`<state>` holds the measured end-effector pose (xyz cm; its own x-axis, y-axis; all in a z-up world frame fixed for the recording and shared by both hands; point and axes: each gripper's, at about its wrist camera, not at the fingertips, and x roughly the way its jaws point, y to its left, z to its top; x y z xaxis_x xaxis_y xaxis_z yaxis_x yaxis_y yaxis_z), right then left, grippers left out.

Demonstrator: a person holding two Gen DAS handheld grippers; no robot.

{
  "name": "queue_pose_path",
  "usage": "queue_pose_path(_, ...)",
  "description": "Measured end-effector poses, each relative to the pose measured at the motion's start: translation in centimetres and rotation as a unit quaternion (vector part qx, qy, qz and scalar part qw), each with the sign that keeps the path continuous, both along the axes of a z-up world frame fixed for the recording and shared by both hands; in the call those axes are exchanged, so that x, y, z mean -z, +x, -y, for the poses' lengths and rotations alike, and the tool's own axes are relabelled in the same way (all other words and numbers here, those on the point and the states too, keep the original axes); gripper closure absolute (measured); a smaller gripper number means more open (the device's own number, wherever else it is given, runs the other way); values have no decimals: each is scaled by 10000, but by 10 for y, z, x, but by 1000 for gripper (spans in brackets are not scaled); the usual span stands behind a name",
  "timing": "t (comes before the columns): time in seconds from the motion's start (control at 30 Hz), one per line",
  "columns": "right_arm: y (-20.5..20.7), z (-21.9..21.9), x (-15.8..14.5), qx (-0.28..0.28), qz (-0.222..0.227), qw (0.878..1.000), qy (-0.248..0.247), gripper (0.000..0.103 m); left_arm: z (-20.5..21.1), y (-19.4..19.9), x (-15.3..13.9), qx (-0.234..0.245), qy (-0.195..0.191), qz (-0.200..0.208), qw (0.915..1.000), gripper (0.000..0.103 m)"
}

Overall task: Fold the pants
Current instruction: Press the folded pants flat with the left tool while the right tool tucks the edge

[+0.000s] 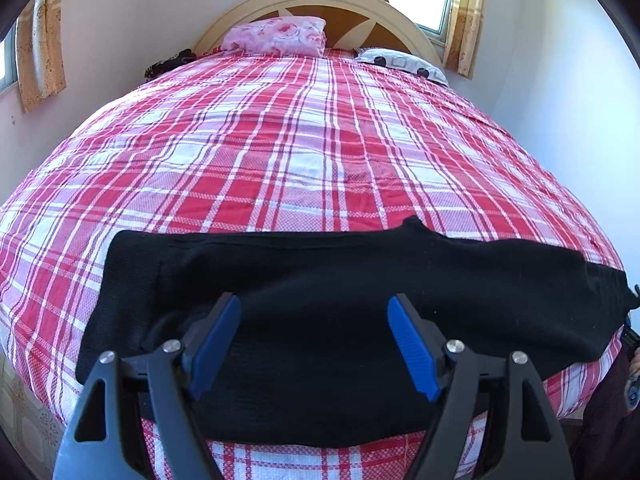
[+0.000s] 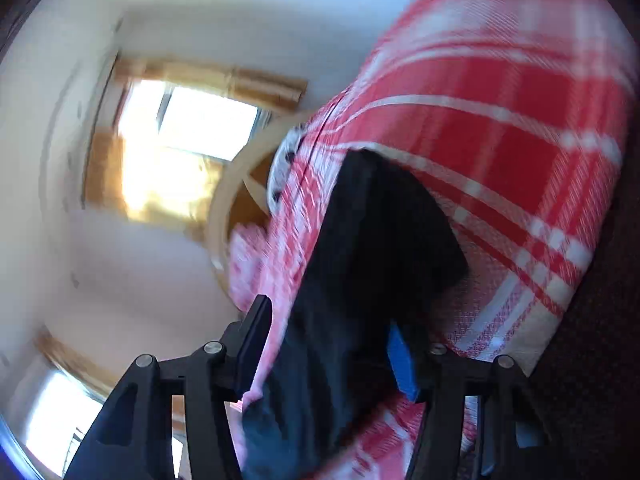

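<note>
Pants [image 1: 320,320]: black, laid as a long band across the near edge of the bed [image 1: 280,152], well short of the pink pillow [image 1: 276,36] at the headboard. Left end squared off, right end trailing toward the bed's right corner. Left gripper [image 1: 314,344] over the middle of the pants, jaws spread wide, blue pads clear of the cloth, nothing grasped. Right gripper [image 2: 328,344] rolled hard sideways over the right end, view blurred; dark cloth between the fingers, but whether pinched or merely straddled cannot tell. Likely risks: a shallow or one-layer pinch at the right end, letting the lower layer slide and the fold skew; the plaid sheet caught along with the pants; the near edge of the pants slipping off the bed's front.
</note>
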<state>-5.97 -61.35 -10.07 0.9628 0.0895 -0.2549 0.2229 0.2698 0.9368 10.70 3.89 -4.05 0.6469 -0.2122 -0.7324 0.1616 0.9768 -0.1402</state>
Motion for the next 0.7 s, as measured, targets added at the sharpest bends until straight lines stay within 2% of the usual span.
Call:
queue_pose_path(0.07, 6, -4, -2, 32, -235, 9990, -373, 61, -1, 0, -1, -16, -17, -4, 10000, 24)
queue_pose_path(0.1, 7, -4, -1, 81, -284, 9986, -430, 69, -2, 0, -2, -33, -1, -2, 10000, 24)
queue_pose_path(0.2, 1, -3, 1, 254, -326, 9984, -376, 79, -3, 0, -4, -41, -4, 41, 10000, 24)
queue_pose_path(0.27, -3, -6, -11, 238, -588, 9947, -804, 80, -2, 1, -3, -39, 30, 37, 10000, 24)
queue_pose_path(0.3, -3, -6, -11, 238, -588, 9947, -804, 80, -1, 2, -2, -31, 47, 17, 10000, 24)
queue_pose_path(0.33, -7, 0, -28, 279, -938, 9859, -1354, 80, 0, 2, -1, -17, 56, -1, 10000, 24)
queue_pose_path(0.37, -10, 6, -36, 383, -1115, 9803, -1584, 80, 1, 3, -1, -6, 59, -15, 10000, 24)
queue_pose_path(0.4, -15, 14, -41, 465, -1240, 9764, -1708, 79, 3, 3, 0, 2, 49, -29, 10000, 24)
queue_pose_path(0.47, -19, 29, -45, 490, -1428, 9727, -1763, 67, 5, 3, 1, 32, 12, -52, 10000, 24)
queue_pose_path(0.5, -22, 36, -45, 467, -1509, 9719, -1746, 51, 7, 3, 1, 43, 10, -57, 10000, 24)
queue_pose_path(0.53, -23, 42, -42, 454, -1604, 9710, -1711, 44, 8, 3, 1, 58, 16, -56, 10000, 24)
queue_pose_path(0.6, -37, 44, -38, 413, -1691, 9712, -1626, 43, 11, 2, 2, 85, 44, -53, 9999, 24)
queue_pose_path(0.7, -36, 43, -37, 357, -1696, 9685, -1788, 41, 13, 3, 1, 96, 63, -68, 9999, 24)
